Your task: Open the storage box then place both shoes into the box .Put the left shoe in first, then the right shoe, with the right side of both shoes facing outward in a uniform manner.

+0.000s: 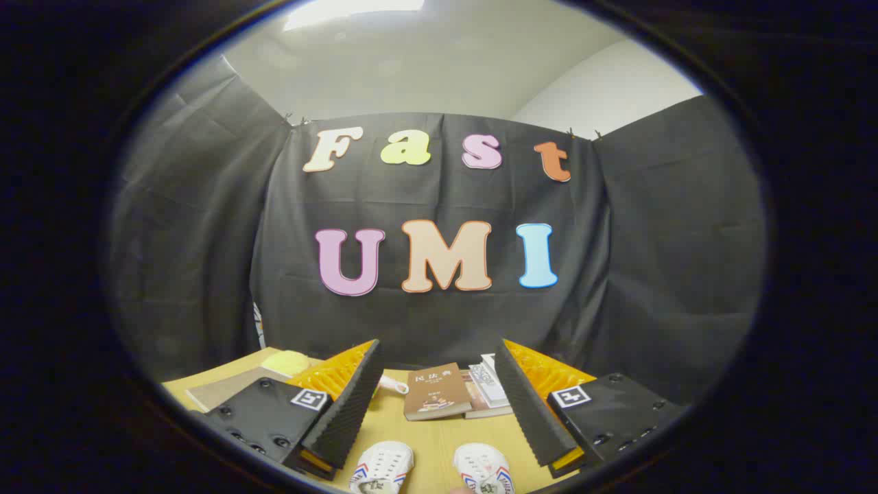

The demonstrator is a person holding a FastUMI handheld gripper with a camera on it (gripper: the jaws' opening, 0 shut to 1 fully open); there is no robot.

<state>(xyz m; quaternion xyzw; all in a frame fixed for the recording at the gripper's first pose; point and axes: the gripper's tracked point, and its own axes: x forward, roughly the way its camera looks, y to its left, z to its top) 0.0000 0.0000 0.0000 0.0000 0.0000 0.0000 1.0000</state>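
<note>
Gripper (439, 401) open, fingers spread wide, nothing between the pads, touching nothing. It hangs above the table (429, 439), looking level across it toward the booth wall.

Landmark: brown book (436, 391), lying flat on the table, centred in the gap between the two fingers and just beyond their tips.

- Left shoe (384, 466): white with red and blue side stripes, toe pointing toward the book, on the near side of the book, just inside the left finger.
- Right shoe (484, 468): same pattern, also near side of the book, just inside the right finger. Shoes sit side by side, apart from each other, a strip of bare table between them. Heels cut off, so only the toe halves are visible.
- Stack of lighter books (488, 384): right of the brown book, touching or overlapping its edge; partly hidden behind the right finger.
- Small white object (393, 385): left of the brown book, half hidden by the left finger; cannot tell what it is.
- Yellow pad-like thing (287, 361) and a flat tan board (226, 390): further left of the book, beyond the left finger.
</note>
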